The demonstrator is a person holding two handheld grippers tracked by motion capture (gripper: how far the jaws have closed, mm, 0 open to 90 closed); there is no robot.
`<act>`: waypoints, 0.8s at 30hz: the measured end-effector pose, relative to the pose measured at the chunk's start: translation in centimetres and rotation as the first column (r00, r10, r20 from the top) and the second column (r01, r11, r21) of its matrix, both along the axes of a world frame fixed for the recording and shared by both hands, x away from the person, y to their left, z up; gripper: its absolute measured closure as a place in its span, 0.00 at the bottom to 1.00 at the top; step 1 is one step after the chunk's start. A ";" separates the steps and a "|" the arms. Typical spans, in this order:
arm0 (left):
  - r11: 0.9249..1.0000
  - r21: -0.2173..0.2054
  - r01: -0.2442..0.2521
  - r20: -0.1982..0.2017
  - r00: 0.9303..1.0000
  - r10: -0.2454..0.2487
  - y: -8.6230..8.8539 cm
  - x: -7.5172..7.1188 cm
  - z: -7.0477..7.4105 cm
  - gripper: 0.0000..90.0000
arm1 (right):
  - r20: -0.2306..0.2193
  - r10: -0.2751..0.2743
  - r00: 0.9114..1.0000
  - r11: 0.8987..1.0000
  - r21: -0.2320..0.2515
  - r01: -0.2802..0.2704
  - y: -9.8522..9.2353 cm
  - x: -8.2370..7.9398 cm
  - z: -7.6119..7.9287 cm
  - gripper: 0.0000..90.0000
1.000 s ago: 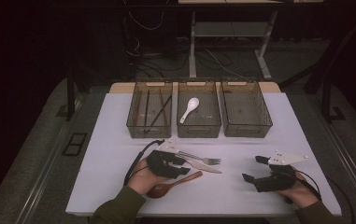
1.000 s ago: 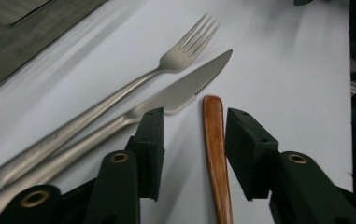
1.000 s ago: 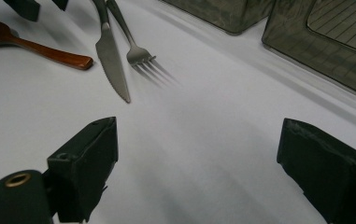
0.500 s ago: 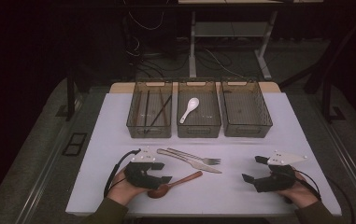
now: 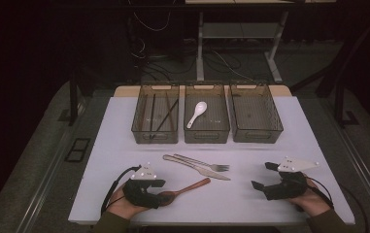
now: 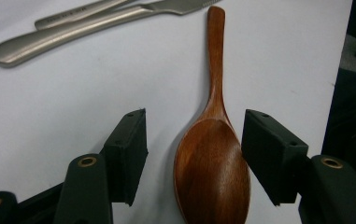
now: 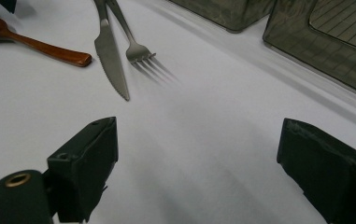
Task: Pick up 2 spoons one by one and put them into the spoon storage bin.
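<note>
Near the desk's (image 5: 124,126) front edge, toward its left corner, the left gripper (image 6: 192,154) has its jaws released on either side of the wooden spoon's (image 6: 213,168) bowl; they have just been opening, pads clear of the wood. The spoon lies flat, handle pointing at the knife (image 5: 197,167) and fork (image 5: 204,162). By the front right corner, the right gripper (image 7: 196,161) rests with jaws wide apart over bare desk.

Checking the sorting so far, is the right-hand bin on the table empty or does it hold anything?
Empty: the right bin shows only its bare ribbed floor, unlike the middle bin with its white spoon.
</note>
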State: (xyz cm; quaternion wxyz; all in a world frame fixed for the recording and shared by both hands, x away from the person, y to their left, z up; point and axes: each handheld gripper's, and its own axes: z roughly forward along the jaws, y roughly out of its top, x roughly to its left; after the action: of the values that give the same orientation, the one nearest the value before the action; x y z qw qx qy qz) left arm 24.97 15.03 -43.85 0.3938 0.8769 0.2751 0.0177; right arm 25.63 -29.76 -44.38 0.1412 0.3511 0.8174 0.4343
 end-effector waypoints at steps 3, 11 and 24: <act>1.000 0.014 0.004 -0.002 1.000 -0.004 -0.1 0.0 -0.1 0.44 | -0.001 0.001 1.000 1.000 -0.002 -0.001 0.0 0.0 0.0 0.14; 0.997 0.067 0.033 0.001 0.999 -0.033 -0.5 -0.4 -0.4 0.48 | 0.000 0.000 1.000 1.000 -0.001 0.000 0.0 0.0 0.0 0.14; 0.993 0.092 0.074 -0.004 0.997 -0.074 -0.8 -0.7 -0.2 0.65 | -0.002 0.002 1.000 1.000 -0.006 -0.002 0.0 0.0 0.0 0.14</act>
State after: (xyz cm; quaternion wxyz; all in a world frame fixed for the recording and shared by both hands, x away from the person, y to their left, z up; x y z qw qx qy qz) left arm 24.27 14.21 -44.07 0.3535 0.9036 0.2414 0.0157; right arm 25.61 -29.73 -44.41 0.1410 0.3503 0.8193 0.4315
